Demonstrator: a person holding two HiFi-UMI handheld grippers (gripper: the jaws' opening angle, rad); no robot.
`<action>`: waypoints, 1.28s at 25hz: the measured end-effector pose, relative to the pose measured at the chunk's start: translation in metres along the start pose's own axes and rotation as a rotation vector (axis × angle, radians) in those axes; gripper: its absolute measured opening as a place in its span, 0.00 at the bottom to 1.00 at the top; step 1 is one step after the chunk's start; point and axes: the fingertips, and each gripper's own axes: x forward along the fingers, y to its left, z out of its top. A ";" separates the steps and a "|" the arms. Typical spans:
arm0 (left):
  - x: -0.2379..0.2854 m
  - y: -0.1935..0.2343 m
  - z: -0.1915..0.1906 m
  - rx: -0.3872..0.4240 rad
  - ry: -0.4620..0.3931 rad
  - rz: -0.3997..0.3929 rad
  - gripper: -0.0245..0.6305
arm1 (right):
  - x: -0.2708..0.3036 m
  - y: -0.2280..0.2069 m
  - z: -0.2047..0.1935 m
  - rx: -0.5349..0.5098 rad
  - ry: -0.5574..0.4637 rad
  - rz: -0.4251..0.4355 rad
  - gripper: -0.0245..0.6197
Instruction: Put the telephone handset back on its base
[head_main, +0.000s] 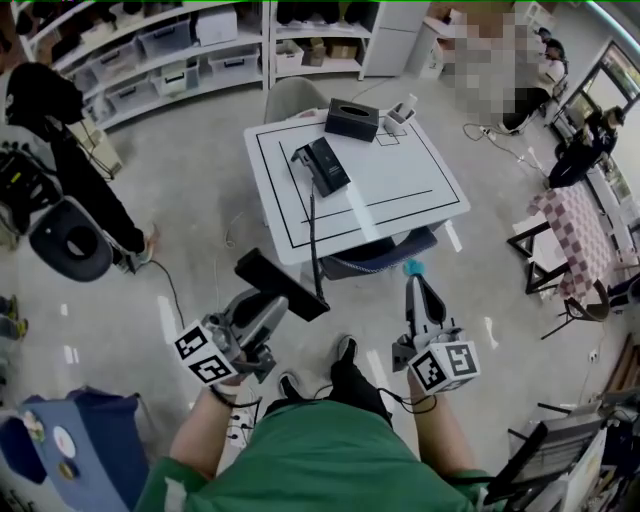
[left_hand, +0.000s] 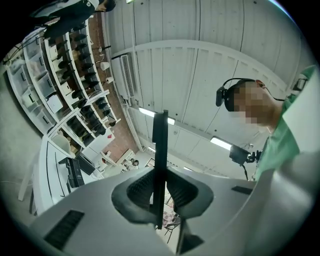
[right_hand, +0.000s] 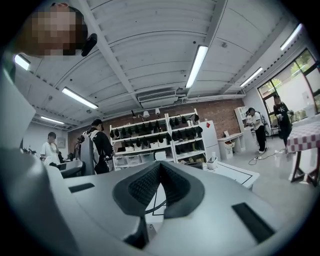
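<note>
The black telephone handset (head_main: 282, 285) is off the table, clamped edge-on in my left gripper (head_main: 278, 300), which is shut on it. In the left gripper view the handset (left_hand: 160, 165) shows as a thin black bar between the jaws. Its black cord (head_main: 313, 230) runs up to the black telephone base (head_main: 322, 165) on the white table (head_main: 400, 185) ahead. The base (left_hand: 75, 170) also shows small at the left of the left gripper view. My right gripper (head_main: 413, 280) hangs short of the table's near edge, shut with nothing in it; its pads (right_hand: 172, 187) meet.
A black tissue box (head_main: 352, 119) and a small white holder (head_main: 403, 110) stand at the table's far edge. A grey chair (head_main: 375, 255) is tucked under the near side. Shelves (head_main: 170, 50) line the back; a person in black (head_main: 60, 140) stands left; a checkered table (head_main: 580, 235) stands right.
</note>
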 end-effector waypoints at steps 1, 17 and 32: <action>0.004 0.006 0.001 0.003 0.001 -0.001 0.16 | 0.006 -0.003 0.000 0.000 -0.005 0.001 0.07; 0.098 0.107 -0.001 0.010 0.009 0.119 0.16 | 0.135 -0.105 0.003 0.090 -0.024 0.107 0.07; 0.159 0.180 -0.024 -0.035 0.006 0.260 0.16 | 0.194 -0.176 0.007 0.168 0.001 0.171 0.07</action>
